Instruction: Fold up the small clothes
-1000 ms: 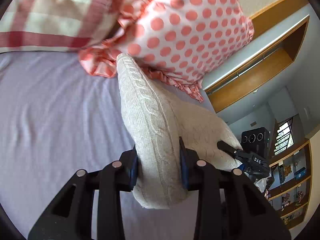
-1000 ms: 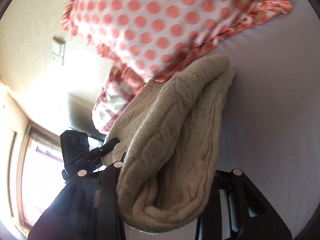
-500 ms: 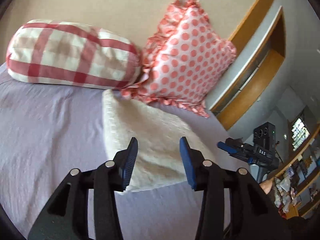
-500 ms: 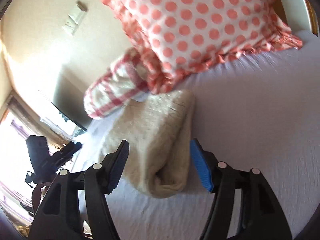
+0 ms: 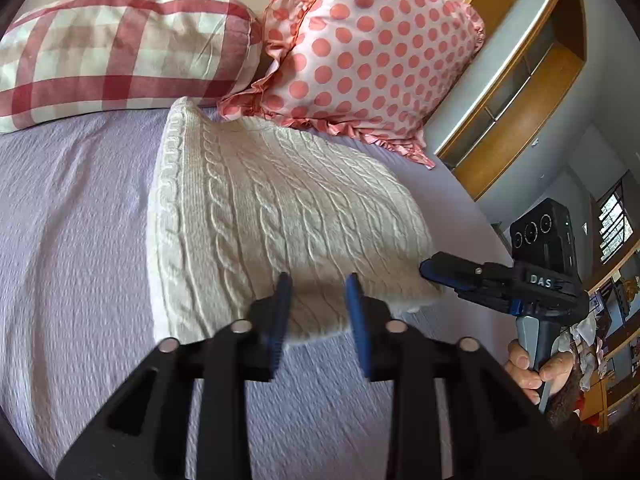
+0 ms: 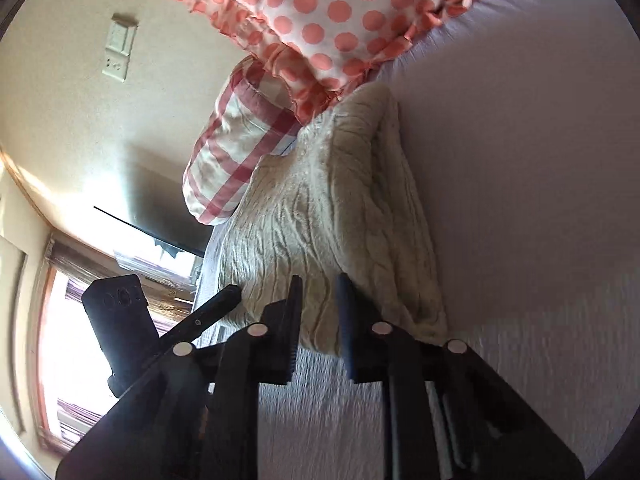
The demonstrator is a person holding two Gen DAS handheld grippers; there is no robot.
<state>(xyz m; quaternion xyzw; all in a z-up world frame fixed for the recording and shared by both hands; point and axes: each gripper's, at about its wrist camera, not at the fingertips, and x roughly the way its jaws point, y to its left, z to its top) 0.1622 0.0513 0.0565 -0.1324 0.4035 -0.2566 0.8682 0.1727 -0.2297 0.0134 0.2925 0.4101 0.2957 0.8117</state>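
Sweater (image 5: 276, 216), cream and cable-knit, now lies folded on the lavender bed (image 5: 72, 240), dead ahead of both claws and touching neither. A second ago each claw had a bunched handful of it clamped between its fingers and held up off the sheet; half a second ago they had let go with their fingers spread wide. Now the left claw (image 5: 316, 308) sits just short of the near edge, fingers apart with only a narrow gap and nothing in it. The right claw (image 6: 318, 312) is the same: drawn in to a slim gap, empty, at the sweater's (image 6: 332, 216) near end. From the left claw's side the right claw (image 5: 432, 270) shows off to the right, its tip beside the fold's corner.

Beyond the sweater, the far edge rests against the polka-dot pillow (image 5: 372, 52) and reaches toward the checked pillow (image 5: 116, 52).

To my eye the fold is laid and released, so this garment looks finished. The near corner bulges a little and might want a pat.
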